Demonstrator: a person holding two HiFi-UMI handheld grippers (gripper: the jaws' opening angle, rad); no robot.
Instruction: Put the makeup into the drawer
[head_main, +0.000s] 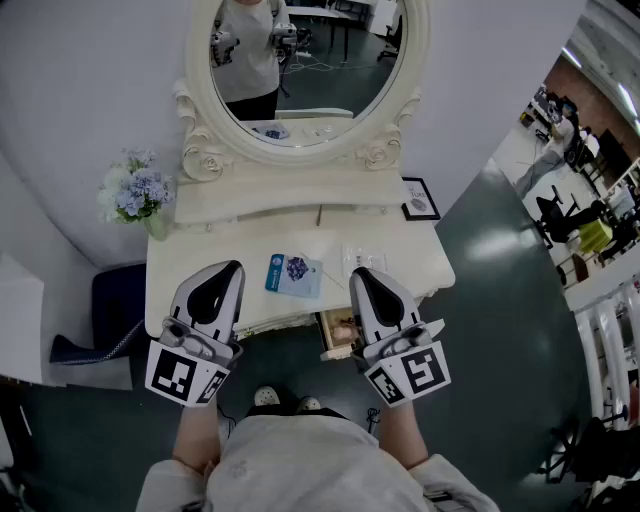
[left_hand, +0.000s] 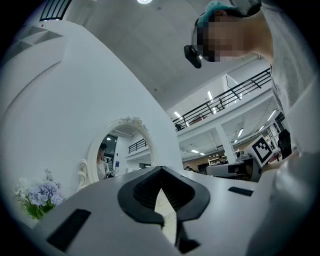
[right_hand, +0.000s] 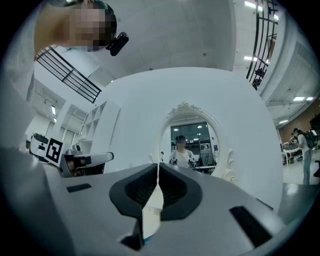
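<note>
Two tools closed, empty: left tool (head_main: 232, 267), right tool (head_main: 360, 272); drawer (head_main: 335, 337) ajar, contents unclear; makeup pkt (head_main: 294, 275) on tabletop (head_main: 230, 245).

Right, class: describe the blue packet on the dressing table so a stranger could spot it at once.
Find the cream dressing table under the big oval mirror. Near the middle of its top lies a small flat packet. It alone is flat and bright blue; the flowers stand at the back left, the framed picture at the back right.
</note>
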